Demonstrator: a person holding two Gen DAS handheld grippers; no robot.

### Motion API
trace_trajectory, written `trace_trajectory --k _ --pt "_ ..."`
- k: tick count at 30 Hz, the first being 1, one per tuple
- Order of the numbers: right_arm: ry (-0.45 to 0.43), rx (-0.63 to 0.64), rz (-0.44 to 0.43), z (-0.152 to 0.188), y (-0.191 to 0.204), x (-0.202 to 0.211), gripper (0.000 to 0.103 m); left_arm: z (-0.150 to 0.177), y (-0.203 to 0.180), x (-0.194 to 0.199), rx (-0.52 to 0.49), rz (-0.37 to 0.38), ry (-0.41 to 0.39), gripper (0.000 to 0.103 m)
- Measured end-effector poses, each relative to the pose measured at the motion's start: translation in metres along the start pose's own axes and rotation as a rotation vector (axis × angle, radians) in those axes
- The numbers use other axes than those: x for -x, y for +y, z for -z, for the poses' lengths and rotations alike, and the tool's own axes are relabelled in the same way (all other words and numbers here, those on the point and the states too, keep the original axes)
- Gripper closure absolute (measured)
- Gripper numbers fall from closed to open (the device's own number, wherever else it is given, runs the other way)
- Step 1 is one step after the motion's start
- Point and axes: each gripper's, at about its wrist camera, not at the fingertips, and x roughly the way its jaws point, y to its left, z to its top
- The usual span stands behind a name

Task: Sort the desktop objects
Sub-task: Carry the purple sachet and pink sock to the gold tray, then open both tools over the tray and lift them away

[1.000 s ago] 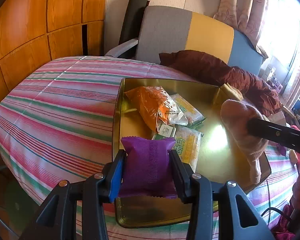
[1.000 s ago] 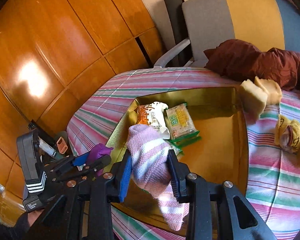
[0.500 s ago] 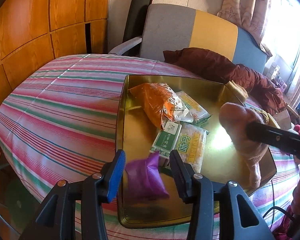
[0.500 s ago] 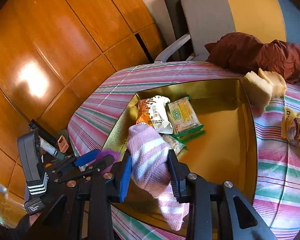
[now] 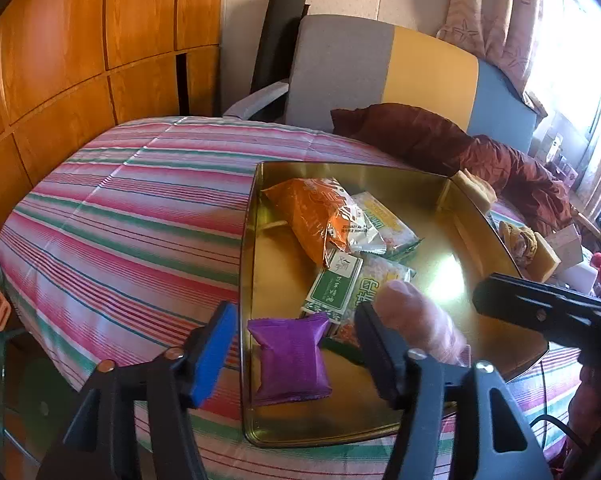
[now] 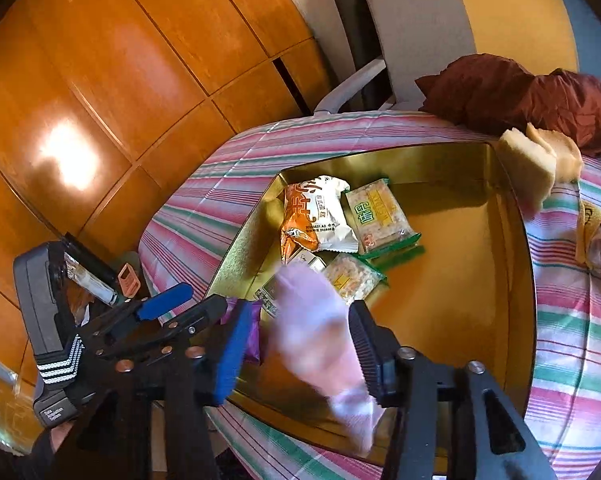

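Lower left of the left wrist view: the left tongs (image 5: 292,344) are opening, and the purple packet (image 5: 290,360) lies free between them in the near corner of the gold tray (image 5: 246,280). A second ago they clenched it. Lower centre of the right view: the right tongs (image 6: 296,344) are opening too, and the pink sock (image 6: 320,336), gripped before, blurs as it drops. Best to lift both tongs straight up, clear of the tray wall.

Gold tray (image 5: 252,264) on the striped cloth: holds an orange snack bag (image 5: 312,212), green-edged cracker packs (image 6: 378,216) and a green-white packet (image 5: 334,284) in a loose overlapping cluster. Purple packet (image 5: 290,360) lies flat near the front rim. Pink striped sock (image 6: 320,340), blurred, above the tray floor.
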Motion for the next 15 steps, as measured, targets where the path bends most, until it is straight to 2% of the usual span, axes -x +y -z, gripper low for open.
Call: trace_trajectory --k 2,9,15 --pt "-0.005 -0.006 0.001 0.001 -0.001 0.001 0.035 0.0 -0.001 0.002 -0.003 -0.012 -0.006 0.037" --pt "-0.015 0.008 0.026 0.005 0.001 0.011 0.034 -0.005 -0.005 0.014 -0.009 -0.019 -0.03 0.033" --pt "-0.044 0.03 0.069 0.009 0.001 0.023 0.027 -0.01 -0.011 0.023 -0.024 -0.025 -0.05 0.032"
